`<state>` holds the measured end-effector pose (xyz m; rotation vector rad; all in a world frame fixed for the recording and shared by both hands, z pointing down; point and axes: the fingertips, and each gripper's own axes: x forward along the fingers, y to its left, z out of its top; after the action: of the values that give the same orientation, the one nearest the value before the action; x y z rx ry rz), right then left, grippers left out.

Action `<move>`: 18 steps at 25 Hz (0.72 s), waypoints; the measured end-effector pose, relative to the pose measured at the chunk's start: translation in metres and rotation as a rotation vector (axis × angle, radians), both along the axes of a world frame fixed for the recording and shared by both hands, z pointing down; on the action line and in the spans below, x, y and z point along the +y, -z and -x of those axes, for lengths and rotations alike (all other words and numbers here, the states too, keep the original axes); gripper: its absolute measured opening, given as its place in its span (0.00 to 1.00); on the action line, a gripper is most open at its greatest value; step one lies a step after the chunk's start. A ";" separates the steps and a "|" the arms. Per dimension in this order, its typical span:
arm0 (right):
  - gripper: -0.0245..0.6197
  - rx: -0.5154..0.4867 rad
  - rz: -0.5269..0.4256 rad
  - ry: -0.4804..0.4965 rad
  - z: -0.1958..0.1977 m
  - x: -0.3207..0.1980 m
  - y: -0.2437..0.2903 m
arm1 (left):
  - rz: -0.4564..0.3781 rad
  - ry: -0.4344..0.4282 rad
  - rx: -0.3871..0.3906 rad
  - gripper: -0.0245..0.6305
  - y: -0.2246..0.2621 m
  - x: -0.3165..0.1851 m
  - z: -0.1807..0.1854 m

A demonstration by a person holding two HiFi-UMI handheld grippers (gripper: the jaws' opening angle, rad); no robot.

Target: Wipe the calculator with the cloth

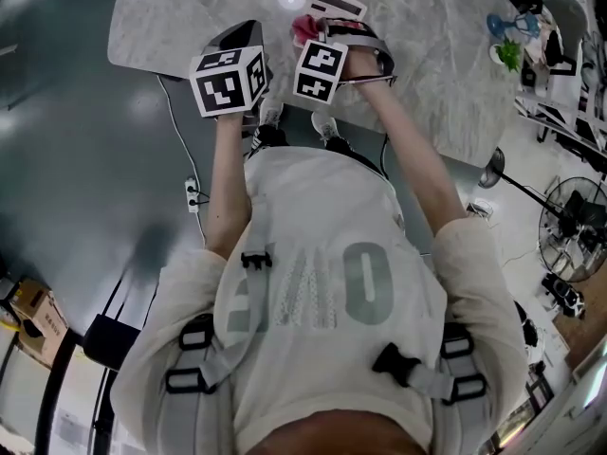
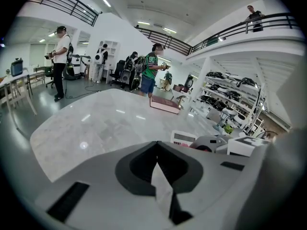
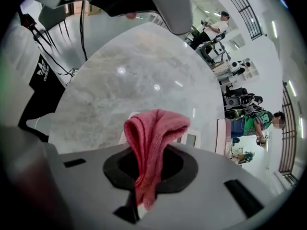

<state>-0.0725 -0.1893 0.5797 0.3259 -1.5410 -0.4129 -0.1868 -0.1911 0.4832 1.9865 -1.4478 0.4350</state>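
Note:
A white calculator [image 1: 337,5] with a dark display lies on the marble table [image 1: 190,17], near its far side. In the right gripper view, my right gripper [image 3: 149,152] is shut on a pink cloth [image 3: 156,128], which bunches up out of the jaws. It hangs just above the calculator [image 3: 194,139] and hides most of it. The cloth [image 1: 303,28] shows beside the right marker cube in the head view. My left gripper [image 2: 157,145] is shut with nothing in it, left of the right one, over bare table short of the calculator [image 2: 183,138].
A pink box [image 2: 164,104] lies further back on the table. A small green plant [image 1: 509,53] stands at the table's right end. On the floor to the right are a fan [image 1: 574,218] and a black lamp [image 1: 493,167]. Several people stand across the hall.

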 end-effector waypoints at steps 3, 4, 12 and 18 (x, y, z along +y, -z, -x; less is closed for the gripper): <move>0.13 -0.001 0.013 0.014 0.003 0.012 -0.002 | -0.001 -0.002 -0.001 0.07 0.000 0.002 -0.001; 0.13 -0.002 0.019 0.018 0.004 0.017 -0.003 | -0.002 -0.003 -0.001 0.07 0.001 0.002 -0.002; 0.13 -0.016 0.057 0.039 0.015 0.045 -0.007 | -0.025 -0.013 0.000 0.07 0.010 0.001 -0.003; 0.13 -0.027 0.070 0.039 0.018 0.053 -0.008 | -0.034 -0.020 -0.001 0.07 0.015 0.002 -0.006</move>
<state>-0.0901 -0.1359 0.5877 0.2477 -1.5864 -0.3854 -0.1804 -0.1892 0.4686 2.0296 -1.4454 0.4227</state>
